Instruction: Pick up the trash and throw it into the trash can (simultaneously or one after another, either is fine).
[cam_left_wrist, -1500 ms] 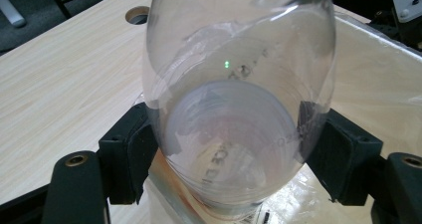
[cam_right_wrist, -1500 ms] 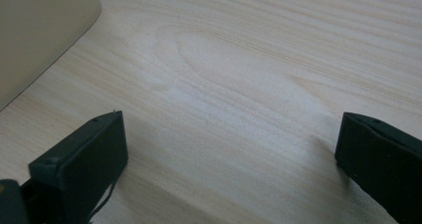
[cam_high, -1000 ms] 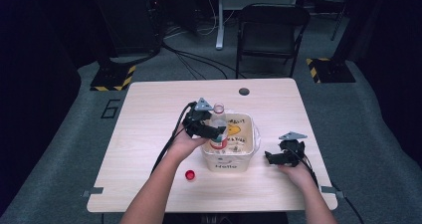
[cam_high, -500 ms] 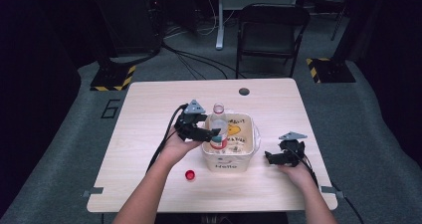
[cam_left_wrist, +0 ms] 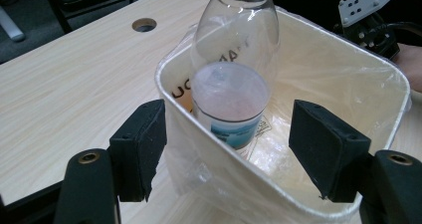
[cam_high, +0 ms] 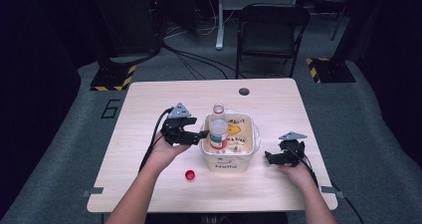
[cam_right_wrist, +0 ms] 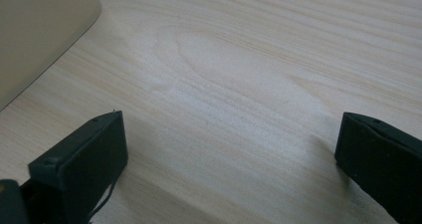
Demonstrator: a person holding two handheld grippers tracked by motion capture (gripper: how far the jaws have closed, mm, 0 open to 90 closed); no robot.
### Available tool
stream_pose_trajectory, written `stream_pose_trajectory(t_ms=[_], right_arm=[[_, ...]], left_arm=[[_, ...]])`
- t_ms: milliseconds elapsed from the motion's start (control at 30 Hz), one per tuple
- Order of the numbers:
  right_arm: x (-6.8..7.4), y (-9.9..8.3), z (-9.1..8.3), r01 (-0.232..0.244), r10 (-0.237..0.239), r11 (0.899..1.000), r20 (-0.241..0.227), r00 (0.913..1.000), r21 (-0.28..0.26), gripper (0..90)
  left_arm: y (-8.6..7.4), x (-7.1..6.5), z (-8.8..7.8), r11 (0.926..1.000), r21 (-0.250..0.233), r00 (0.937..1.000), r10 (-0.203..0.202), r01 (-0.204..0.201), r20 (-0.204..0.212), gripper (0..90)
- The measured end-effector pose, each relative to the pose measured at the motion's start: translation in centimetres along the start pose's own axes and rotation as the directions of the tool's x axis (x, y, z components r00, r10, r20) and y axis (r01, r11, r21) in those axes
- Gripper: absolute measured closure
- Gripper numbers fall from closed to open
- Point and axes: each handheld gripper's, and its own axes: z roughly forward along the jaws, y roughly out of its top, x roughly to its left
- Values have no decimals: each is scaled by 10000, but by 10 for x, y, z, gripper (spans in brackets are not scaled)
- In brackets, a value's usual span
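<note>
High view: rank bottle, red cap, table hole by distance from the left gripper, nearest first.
From the left gripper:
1. Bottle, standing in the bin just to its right.
2. Red cap, on the table on the person's side of the gripper.
3. Table hole, near the far edge, beyond the bin.

High view overlooks table (cam_high: pixel 149 184); gripper views sit close

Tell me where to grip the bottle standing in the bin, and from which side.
Grip the bottle at its bare upper body or neck, from above. It stands upright in the bin, whose walls hide its lower half, so only the top is free.
</note>
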Motion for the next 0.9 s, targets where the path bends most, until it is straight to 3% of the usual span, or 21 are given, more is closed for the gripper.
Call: stream_pose_trajectory(t_ms=[900], right_arm=[[0,0,0,-3,3,10000,0,10000,-3,0]], left_arm=[[-58,14,-40,9974,-248,9970,-685,676,-351,370]])
